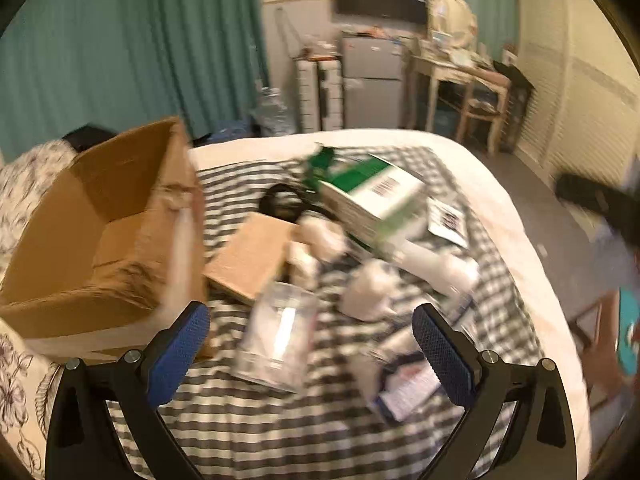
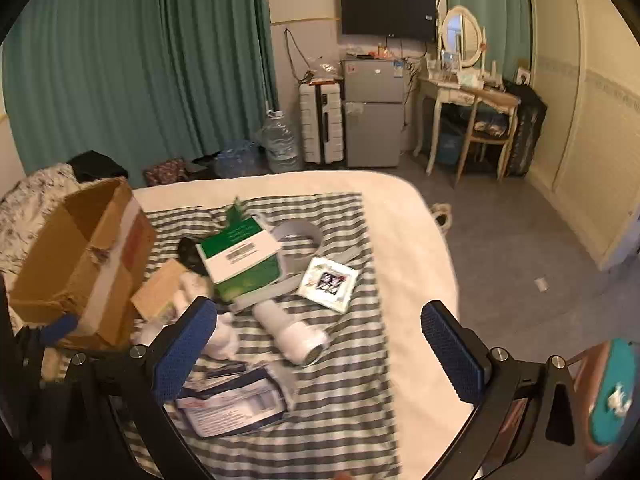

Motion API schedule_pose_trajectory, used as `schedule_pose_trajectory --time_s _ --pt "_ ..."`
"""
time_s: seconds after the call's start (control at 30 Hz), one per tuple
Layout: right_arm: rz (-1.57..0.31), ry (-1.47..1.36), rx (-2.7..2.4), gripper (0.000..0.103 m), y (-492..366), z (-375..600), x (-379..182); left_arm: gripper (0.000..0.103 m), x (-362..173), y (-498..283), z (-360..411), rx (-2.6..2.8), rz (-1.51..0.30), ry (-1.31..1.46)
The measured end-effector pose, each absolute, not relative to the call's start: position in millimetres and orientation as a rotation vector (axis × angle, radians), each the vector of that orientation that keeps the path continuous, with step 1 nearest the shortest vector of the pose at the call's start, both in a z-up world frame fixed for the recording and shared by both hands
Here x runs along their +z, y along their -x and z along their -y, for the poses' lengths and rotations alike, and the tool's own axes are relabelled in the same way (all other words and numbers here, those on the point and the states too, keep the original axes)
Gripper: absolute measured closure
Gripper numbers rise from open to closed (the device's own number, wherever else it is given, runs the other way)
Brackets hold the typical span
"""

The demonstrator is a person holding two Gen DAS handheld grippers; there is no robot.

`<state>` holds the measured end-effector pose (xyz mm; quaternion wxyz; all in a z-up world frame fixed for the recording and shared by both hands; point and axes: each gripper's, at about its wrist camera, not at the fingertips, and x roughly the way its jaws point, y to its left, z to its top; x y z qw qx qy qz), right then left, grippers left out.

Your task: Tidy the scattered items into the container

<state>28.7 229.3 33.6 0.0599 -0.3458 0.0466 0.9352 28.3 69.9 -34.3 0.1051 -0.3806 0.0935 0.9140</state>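
- Cardboard container [image 2: 80, 256] sits open at the left edge of the striped blanket [image 2: 340, 380], mouth up, one flap raised; looks empty from the left wrist view.
- Clutter lies to the right of it in a loose pile: green-and-white box [image 2: 240, 258], flat tan cardboard piece [image 1: 252, 256], white cylinder [image 2: 294, 336], small square card [image 2: 329, 283], blue-and-white printed pack [image 2: 232, 400], grey loop of strap [image 2: 298, 240].
- Clear plastic jar [image 1: 280, 340] lies on the blanket directly ahead of the left gripper [image 1: 312, 344], between its fingers in view, not touching them. Blurred, so its long axis is a guess: roughly along the reach direction, tilted slightly right.
- Left gripper: jaws spread wide, nothing held.
- Right gripper [image 2: 318, 346]: jaws spread wide, nothing held. White cylinder is just ahead, left of centre, long axis diagonal from upper left to lower right, metal-looking end toward the gripper.
- Judgement: left hand is nearer both the jar and the container, so the jar is the likely first pick; carry goes left.
- For the cylinder, the right jaws would need to close across the diagonal, not along it.
- Risk: the jar is smooth and round and could roll on the soft bedding.
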Motion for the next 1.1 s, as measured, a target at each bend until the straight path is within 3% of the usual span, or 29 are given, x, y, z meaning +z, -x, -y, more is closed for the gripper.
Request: schedule_pose_trajectory --time_s 0.3,0.53,1.0,1.1 --pt "-0.1 1.153 2.828 0.0 -11.7 -229.7 8.7 0.0 -74.4 -40.2 -119.5 2.541 -0.374 1.131" --pt "-0.154 1.311 2.799 0.0 10.3 -234.3 -18.2 0.0 -106.4 -21.4 -122.1 2.505 -0.339 1.225" --pt "-0.041 1.481 2.764 0.0 40.5 -229.2 -70.6 0.0 -121.0 -10.4 -122.9 2.459 -0.254 1.285" --pt "-0.032 1.496 2.773 0.001 42.8 -225.7 -75.2 0.01 -122.9 -8.3 -120.4 2.454 -0.203 1.295"
